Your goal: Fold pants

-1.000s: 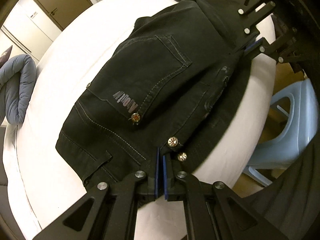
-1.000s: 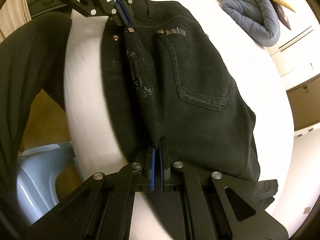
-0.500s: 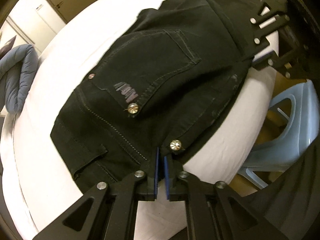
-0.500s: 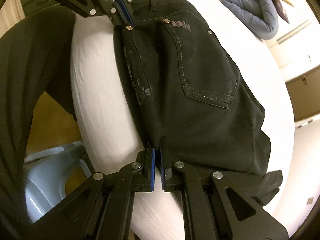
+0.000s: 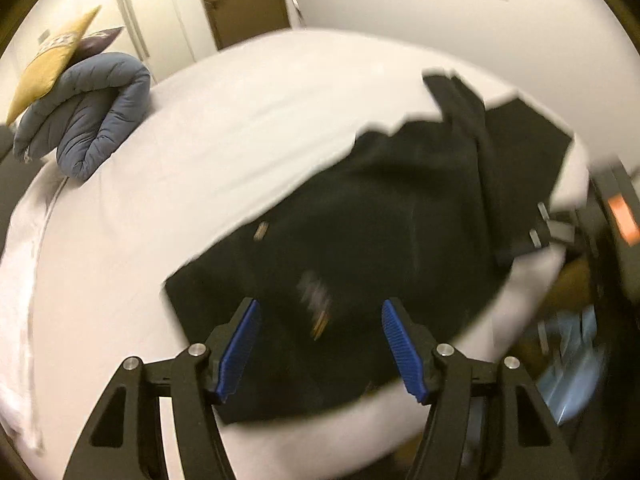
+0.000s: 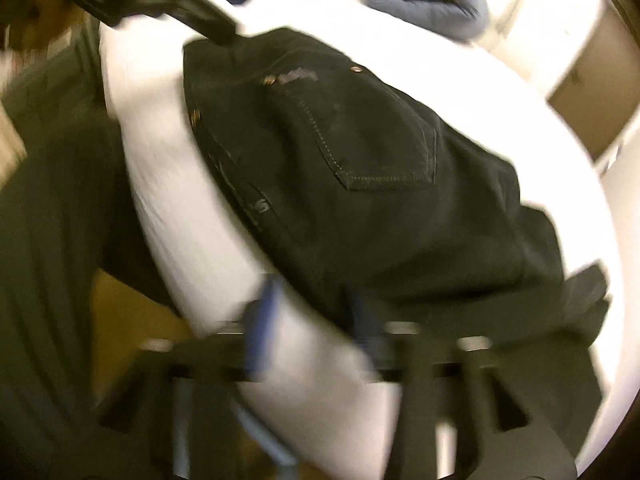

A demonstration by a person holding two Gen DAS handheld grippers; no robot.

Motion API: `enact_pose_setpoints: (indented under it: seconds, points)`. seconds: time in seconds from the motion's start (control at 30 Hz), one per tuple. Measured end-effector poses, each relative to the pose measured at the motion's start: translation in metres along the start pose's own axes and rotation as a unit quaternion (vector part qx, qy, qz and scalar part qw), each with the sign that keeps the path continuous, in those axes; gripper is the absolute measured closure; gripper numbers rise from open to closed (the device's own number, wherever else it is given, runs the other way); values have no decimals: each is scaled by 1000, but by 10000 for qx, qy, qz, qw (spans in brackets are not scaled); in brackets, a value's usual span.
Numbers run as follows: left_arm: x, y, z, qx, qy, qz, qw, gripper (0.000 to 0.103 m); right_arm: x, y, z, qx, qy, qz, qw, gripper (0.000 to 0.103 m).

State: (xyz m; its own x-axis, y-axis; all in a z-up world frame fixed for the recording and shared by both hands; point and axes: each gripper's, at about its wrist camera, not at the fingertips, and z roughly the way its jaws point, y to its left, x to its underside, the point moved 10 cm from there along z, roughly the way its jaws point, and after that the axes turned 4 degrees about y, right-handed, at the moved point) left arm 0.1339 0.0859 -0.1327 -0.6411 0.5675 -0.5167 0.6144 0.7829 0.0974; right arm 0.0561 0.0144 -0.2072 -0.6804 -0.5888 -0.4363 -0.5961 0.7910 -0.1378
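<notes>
The black pants [image 5: 380, 232] lie folded on the white bed [image 5: 180, 168], back pocket up, near the bed's edge. My left gripper [image 5: 320, 344] is open and empty, its blue pads [image 5: 240, 344] spread above the waistband end. In the right wrist view the pants [image 6: 360, 168] lie flat in front of my right gripper [image 6: 312, 320], which is blurred; its blue pads [image 6: 262, 312] stand apart, open and empty, at the leg end. The left gripper also shows in the right wrist view [image 6: 192, 8] at the top left, above the waistband.
A rolled blue-grey duvet [image 5: 84, 116] and a yellow cushion [image 5: 48, 60] sit at the far side of the bed. A light blue plastic stool [image 5: 576, 360] stands on the floor beside the bed edge. The person's dark clothing [image 6: 52, 220] fills the left of the right wrist view.
Both grippers have opened and let go of the pants, which now lie flat on the bed. Both have pulled back and lifted; the views are motion-blurred.
</notes>
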Motion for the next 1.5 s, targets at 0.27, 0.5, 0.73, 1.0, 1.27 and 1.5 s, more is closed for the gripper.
enact_pose_setpoints:
  seconds: [0.27,0.5,0.73,1.0,1.27,1.5]
  points:
    - [-54,-73,89,563,128,-789,9952,37,25,-139,-58,-1147,-784,3037,9426,39]
    - [-26,-73,128,939,537,-1727,9790,41,60,-365,-52,-1033,-1166,5291,8341,39]
    - [-24,-74,128,970,614,-1818,9766,41,58,-494,8,-1497,-1350,6414,7402,41]
    - [-23,-69,128,1083,623,-1988,9720,42,64,-547,73,-1628,-1134,6889,6972,48]
    - [-23,-70,126,1033,645,-1964,9729,41,42,-551,97,-1560,-1062,6633,7241,101]
    - [-23,-71,127,1089,670,-1977,9719,42,57,-552,-21,-1263,-2131,6571,7120,101]
